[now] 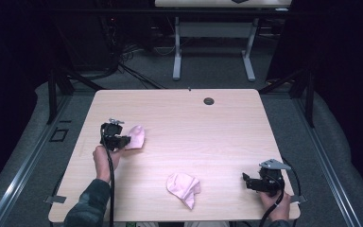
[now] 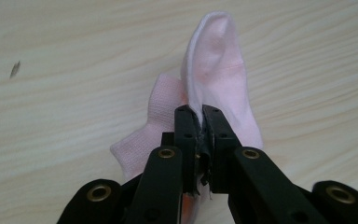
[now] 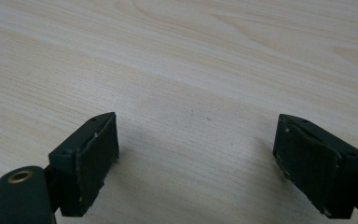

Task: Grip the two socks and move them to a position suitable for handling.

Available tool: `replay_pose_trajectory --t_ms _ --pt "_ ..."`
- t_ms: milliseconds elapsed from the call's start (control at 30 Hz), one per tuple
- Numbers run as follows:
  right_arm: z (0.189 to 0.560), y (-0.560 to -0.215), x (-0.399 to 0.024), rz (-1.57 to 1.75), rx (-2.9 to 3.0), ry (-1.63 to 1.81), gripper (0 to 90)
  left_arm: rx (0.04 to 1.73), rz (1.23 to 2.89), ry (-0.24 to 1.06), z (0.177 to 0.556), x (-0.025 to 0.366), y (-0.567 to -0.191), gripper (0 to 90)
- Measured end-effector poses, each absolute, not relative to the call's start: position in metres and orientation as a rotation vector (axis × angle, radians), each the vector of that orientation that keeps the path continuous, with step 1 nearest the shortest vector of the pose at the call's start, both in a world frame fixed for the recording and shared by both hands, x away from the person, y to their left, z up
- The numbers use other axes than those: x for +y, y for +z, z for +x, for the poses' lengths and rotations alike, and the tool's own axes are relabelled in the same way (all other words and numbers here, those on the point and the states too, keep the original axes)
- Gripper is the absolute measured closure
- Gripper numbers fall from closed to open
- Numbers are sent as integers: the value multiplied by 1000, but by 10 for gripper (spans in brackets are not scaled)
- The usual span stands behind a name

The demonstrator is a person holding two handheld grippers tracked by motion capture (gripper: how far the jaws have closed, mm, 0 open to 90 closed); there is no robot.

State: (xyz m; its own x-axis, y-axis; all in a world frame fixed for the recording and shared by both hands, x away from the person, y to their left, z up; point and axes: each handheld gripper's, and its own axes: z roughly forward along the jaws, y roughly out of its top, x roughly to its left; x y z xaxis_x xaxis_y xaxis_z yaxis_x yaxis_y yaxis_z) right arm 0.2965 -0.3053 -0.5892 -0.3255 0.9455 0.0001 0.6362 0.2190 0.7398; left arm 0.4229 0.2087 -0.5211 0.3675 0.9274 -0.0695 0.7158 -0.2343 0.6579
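Observation:
A pink sock (image 1: 136, 136) lies at the left of the wooden table (image 1: 208, 127). My left gripper (image 1: 123, 141) is shut on its near edge. In the left gripper view the sock (image 2: 219, 70) stretches away from the pinched jaws of the left gripper (image 2: 200, 114), its toe end partly raised. A second pink sock (image 1: 184, 187) lies crumpled near the front edge, in the middle. My right gripper (image 1: 246, 182) rests at the front right corner, open, with only bare wood between the jaws of the right gripper (image 3: 196, 154).
A round cable hole (image 1: 209, 100) sits near the table's far edge. Beyond the table stand the white legs of another desk (image 1: 177, 61) on grey carpet. Dark frames and cables flank the left side.

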Motion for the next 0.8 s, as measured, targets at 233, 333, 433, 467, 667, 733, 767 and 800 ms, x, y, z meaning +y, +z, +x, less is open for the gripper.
replay_pose_trajectory --t_ms 233,333,433,467,667,733,767,800 --pt "297 -589 -305 1458 2044 905 133 1184 2027 425 404 155 -483 852" --pt "296 -589 -305 1458 2042 901 133 1117 2052 400 399 131 -479 852" --pt "296 -589 -305 1458 2043 903 133 1080 2073 351 396 109 -486 851" --pt "296 -589 -305 1458 2041 902 133 1074 2087 334 396 102 -490 850" --pt "297 -589 -305 1463 2036 904 136 1058 2144 220 397 65 -518 851" --pt "297 -589 -305 1463 2036 904 136 1058 2163 194 398 55 -527 850" --pt "297 -589 -305 1463 2036 904 136 1057 2176 183 398 50 -532 849" --pt "297 -589 -305 1463 2036 903 137 1054 2192 169 399 46 -536 847"
